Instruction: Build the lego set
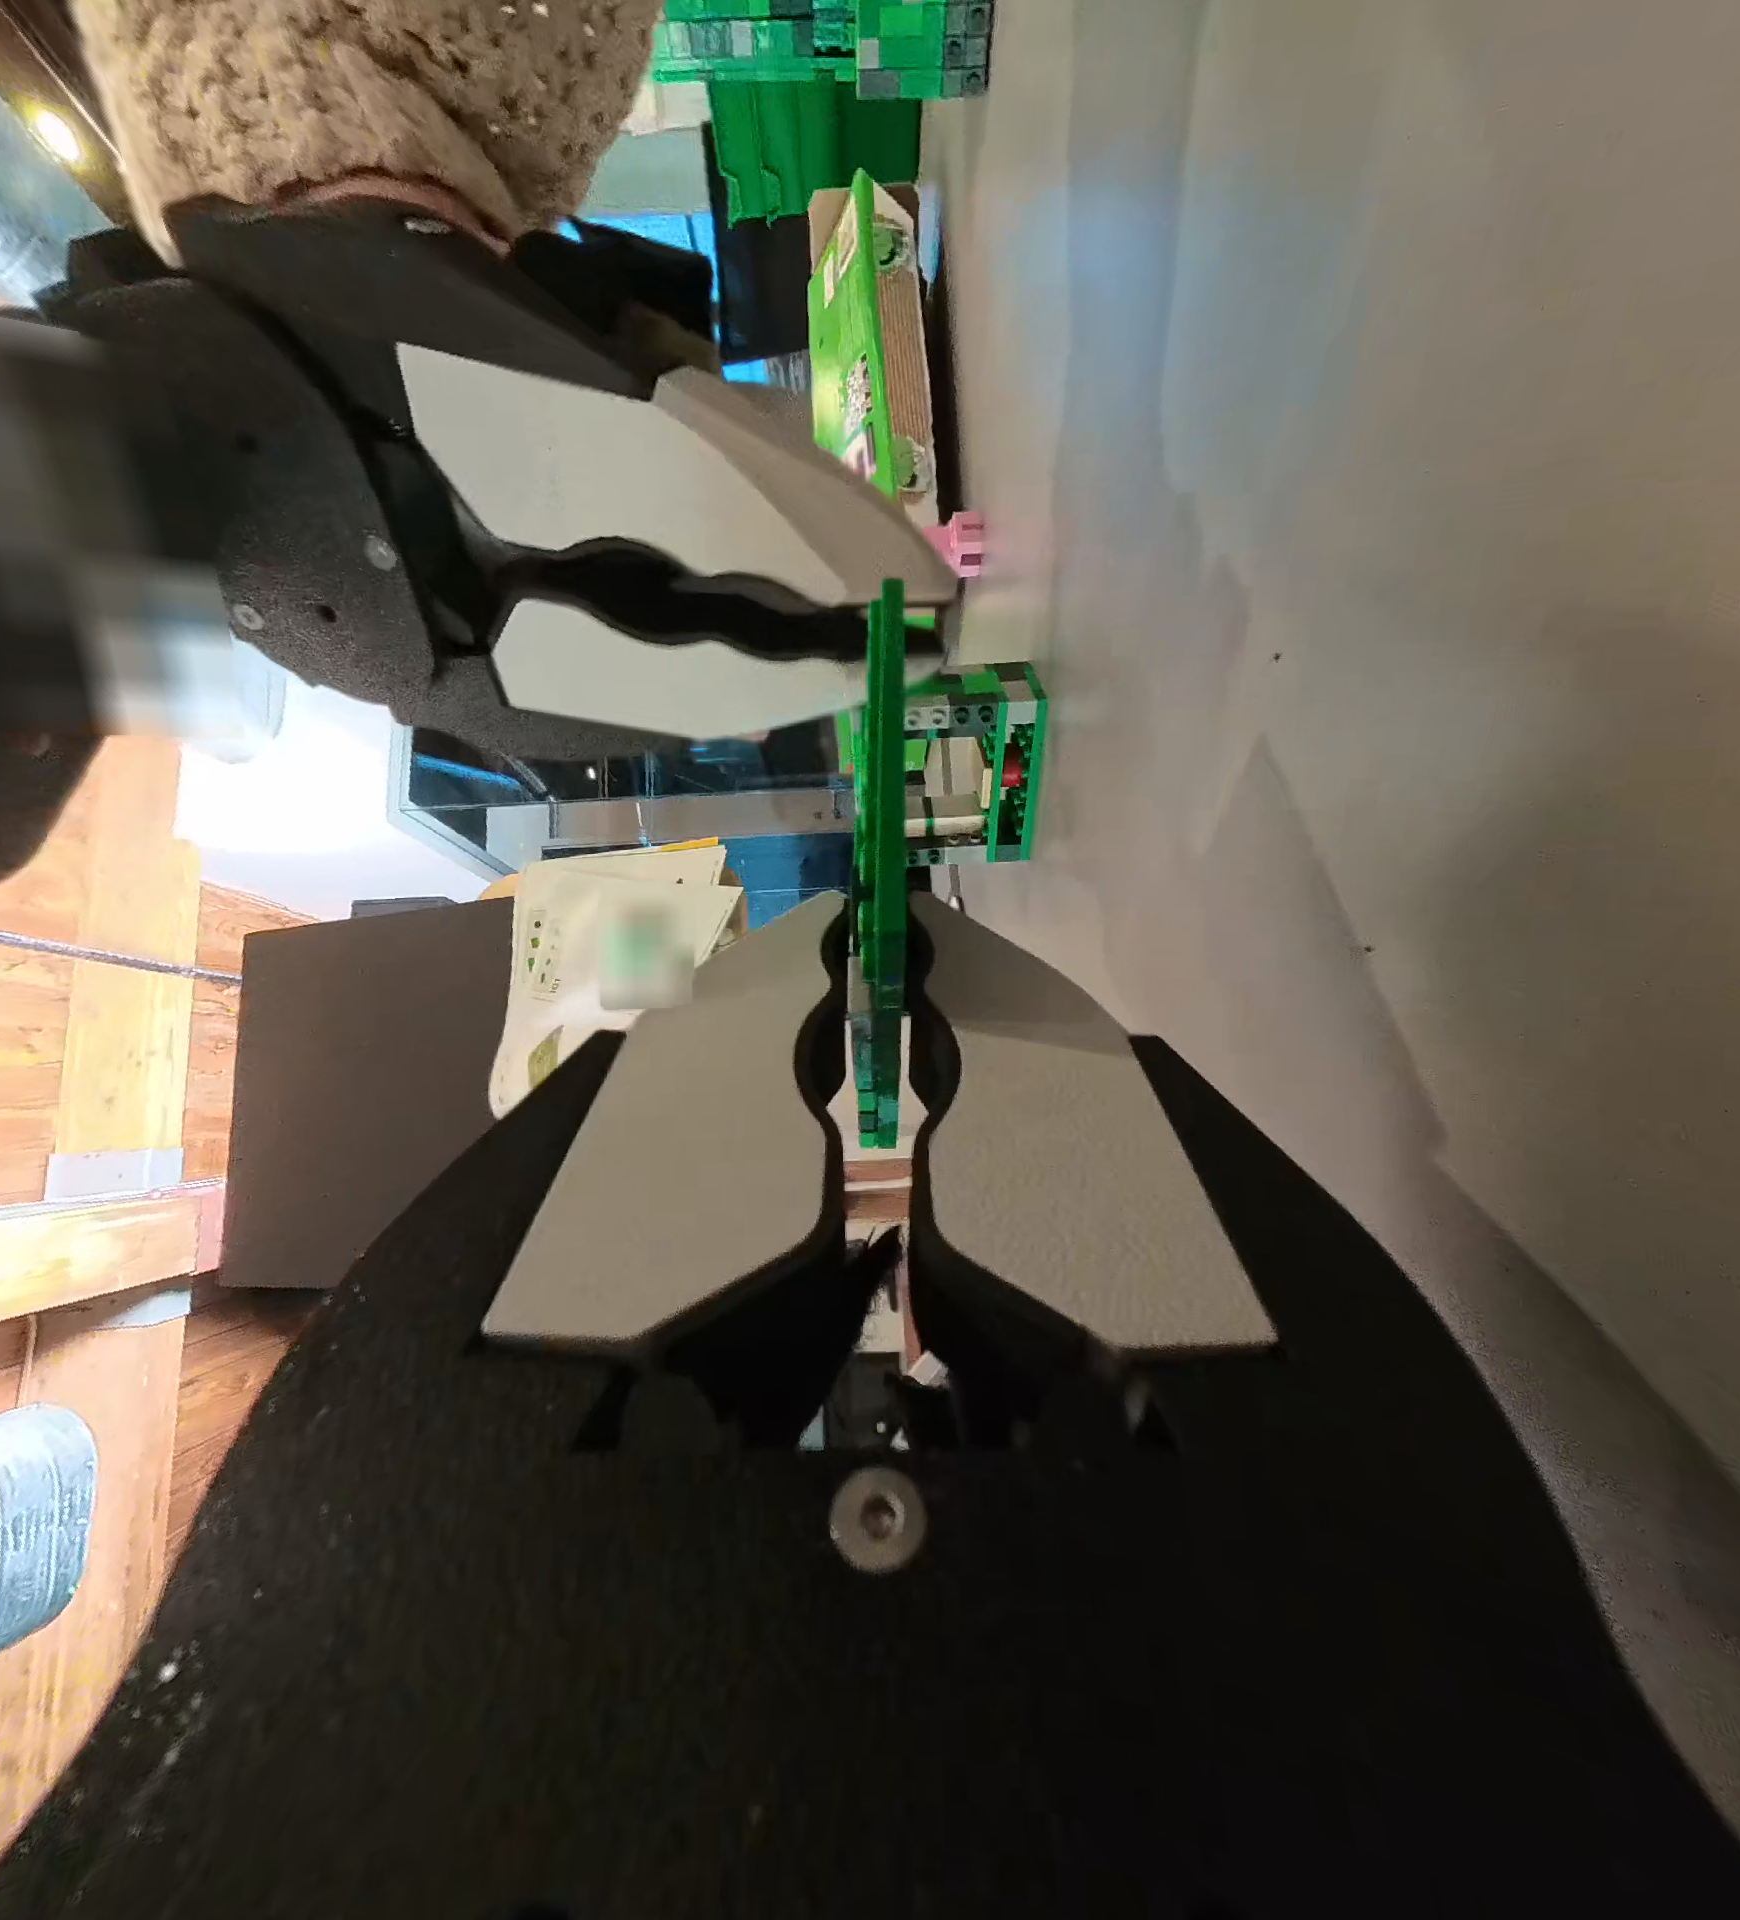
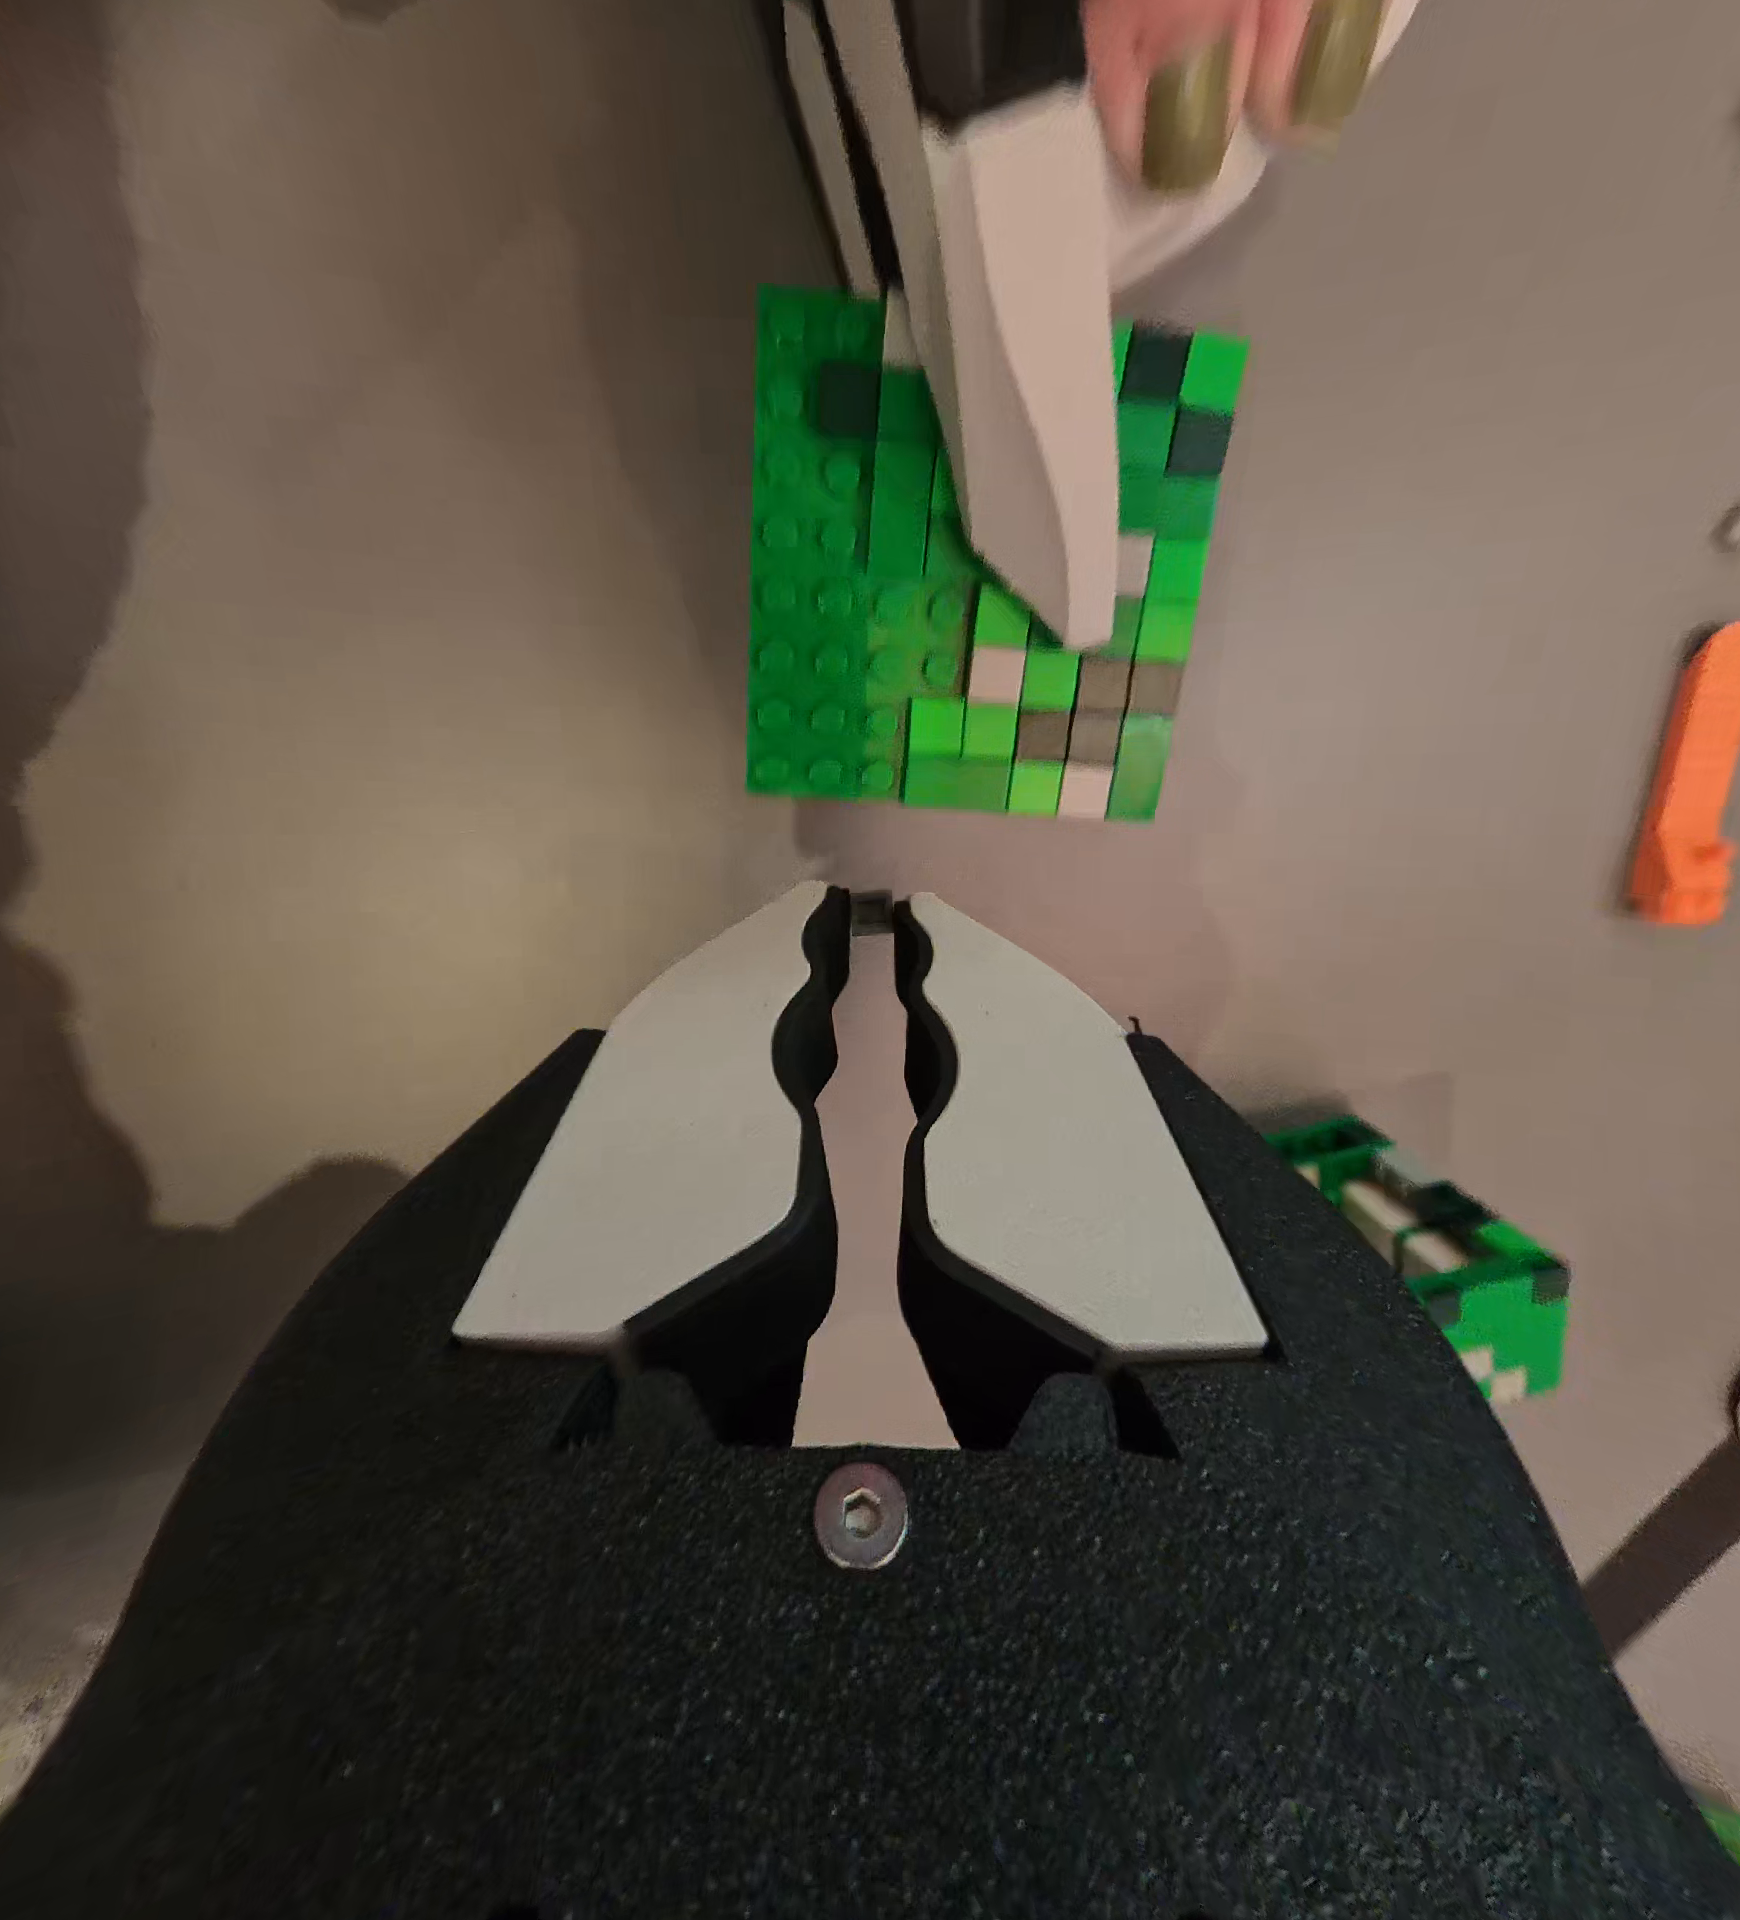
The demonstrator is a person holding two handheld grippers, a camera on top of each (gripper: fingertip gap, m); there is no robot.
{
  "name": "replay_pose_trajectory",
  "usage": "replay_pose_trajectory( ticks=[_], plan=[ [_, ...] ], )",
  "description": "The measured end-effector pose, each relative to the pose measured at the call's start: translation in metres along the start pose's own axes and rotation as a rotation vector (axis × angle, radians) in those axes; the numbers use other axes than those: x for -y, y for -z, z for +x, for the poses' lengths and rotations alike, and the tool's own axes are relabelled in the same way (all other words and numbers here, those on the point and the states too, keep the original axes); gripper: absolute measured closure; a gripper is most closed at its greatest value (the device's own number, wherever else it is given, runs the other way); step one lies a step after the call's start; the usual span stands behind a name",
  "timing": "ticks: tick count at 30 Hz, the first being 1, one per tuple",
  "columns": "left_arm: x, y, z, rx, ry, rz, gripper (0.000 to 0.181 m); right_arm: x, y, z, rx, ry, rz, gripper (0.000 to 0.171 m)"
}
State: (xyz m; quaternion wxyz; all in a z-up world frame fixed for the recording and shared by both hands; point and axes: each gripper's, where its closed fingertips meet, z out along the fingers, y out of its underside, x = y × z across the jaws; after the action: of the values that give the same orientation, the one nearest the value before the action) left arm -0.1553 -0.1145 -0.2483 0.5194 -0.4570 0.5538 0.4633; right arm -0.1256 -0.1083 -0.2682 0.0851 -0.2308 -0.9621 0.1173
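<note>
A green Lego plate point(image 2: 814, 540), partly covered with green, grey and white tiles, is held flat above the table. In the left wrist view it is edge-on point(image 1: 881, 790). My left gripper point(image 1: 876, 920) is shut on one end of it; one of its fingers point(image 2: 1032, 468) lies across the tiled side. My right gripper point(image 2: 871, 902) is shut on a small dark grey piece point(image 2: 871, 916), just short of the plate's near edge. In the left wrist view the right gripper point(image 1: 933, 623) has its tips at the plate's far end.
A small green and white build point(image 1: 991, 769) stands on the grey table point(image 1: 1365, 520); it also shows in the right wrist view point(image 2: 1448, 1247). A pink piece point(image 1: 970, 540), a green box point(image 1: 866, 343) and a booklet point(image 1: 617, 935) lie beyond. An orange brick separator point(image 2: 1697, 769) lies at right. Only a small space, under 4 cm, lies between the two pairs of fingers. Left tips and right tips are each some 20 centimetres from the orange brick separator point(image 2: 1697, 769).
</note>
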Motion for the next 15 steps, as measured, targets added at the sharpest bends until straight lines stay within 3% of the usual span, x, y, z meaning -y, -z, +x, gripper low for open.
replay_pose_trajectory(
  ticks=[7, 9, 12, 15],
  plan=[
    [-0.006, -0.001, 0.002, -0.021, -0.010, -0.012, 0.176, -0.085, 0.014, -0.011, 0.113, -0.111, -0.553, 0.164],
    [-0.006, -0.001, 0.004, -0.028, -0.007, -0.009, 0.176, -0.082, 0.014, -0.007, 0.085, -0.125, -0.531, 0.163],
    [-0.007, 0.000, 0.006, -0.040, -0.007, -0.011, 0.176, -0.070, 0.022, 0.001, 0.010, -0.168, -0.438, 0.138],
    [-0.009, 0.000, 0.010, -0.052, -0.007, -0.018, 0.176, -0.065, 0.038, 0.008, -0.085, -0.235, -0.293, 0.131]
  ],
)
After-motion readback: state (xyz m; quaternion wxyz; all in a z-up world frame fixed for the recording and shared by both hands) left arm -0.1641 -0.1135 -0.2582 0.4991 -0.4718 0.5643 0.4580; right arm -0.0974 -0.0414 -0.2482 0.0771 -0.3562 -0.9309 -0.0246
